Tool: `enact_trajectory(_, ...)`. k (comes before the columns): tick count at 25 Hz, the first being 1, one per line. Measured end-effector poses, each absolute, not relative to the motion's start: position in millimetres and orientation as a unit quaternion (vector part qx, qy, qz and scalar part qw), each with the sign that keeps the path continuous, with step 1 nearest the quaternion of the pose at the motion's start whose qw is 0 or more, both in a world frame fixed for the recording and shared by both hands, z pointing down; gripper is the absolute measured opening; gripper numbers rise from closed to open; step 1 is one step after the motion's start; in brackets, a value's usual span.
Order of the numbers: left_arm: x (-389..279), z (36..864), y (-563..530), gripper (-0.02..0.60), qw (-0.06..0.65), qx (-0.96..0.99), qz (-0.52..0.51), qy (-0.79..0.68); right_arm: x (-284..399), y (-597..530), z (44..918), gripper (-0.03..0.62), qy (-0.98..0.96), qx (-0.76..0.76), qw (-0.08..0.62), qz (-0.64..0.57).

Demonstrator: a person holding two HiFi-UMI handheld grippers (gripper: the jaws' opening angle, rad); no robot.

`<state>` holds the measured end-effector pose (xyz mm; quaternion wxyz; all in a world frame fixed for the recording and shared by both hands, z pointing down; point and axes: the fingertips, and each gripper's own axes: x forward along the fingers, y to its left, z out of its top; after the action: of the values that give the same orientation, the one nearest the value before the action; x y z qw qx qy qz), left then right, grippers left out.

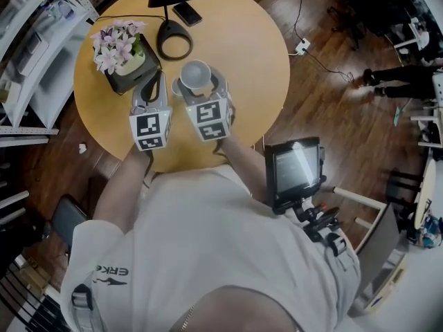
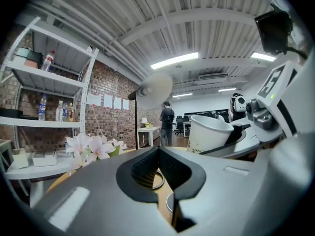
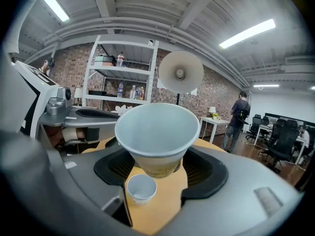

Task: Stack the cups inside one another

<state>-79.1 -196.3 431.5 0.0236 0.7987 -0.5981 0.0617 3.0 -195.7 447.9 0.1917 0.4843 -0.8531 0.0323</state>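
Observation:
My right gripper (image 1: 197, 83) is shut on a white paper cup (image 1: 196, 74), which it holds upright above the round wooden table (image 1: 242, 61). In the right gripper view the held cup (image 3: 155, 132) fills the gap between the jaws. A second, smaller-looking white cup (image 3: 141, 188) stands on the table just below and in front of it. My left gripper (image 1: 153, 90) hovers close beside on the left, open, with nothing between its fingers. Through its jaws I see only the rim of the standing cup (image 2: 170, 204). The held cup (image 2: 206, 132) shows to the right in that view.
A black desk lamp (image 1: 173, 37) stands just behind the cups. A dark pot of pink flowers (image 1: 123, 55) is at the back left and a phone (image 1: 187, 14) lies at the far edge. White shelving (image 1: 34, 47) is left of the table. A black screen device (image 1: 294, 171) hangs at the person's right.

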Motion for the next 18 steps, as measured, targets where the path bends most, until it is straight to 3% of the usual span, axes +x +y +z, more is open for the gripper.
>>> enact_trajectory(18,-93,465,-181,0.002,0.067,0.774,0.085,-0.624,-13,-186,491,0.318,-0.866,0.441,0.226,0.072)
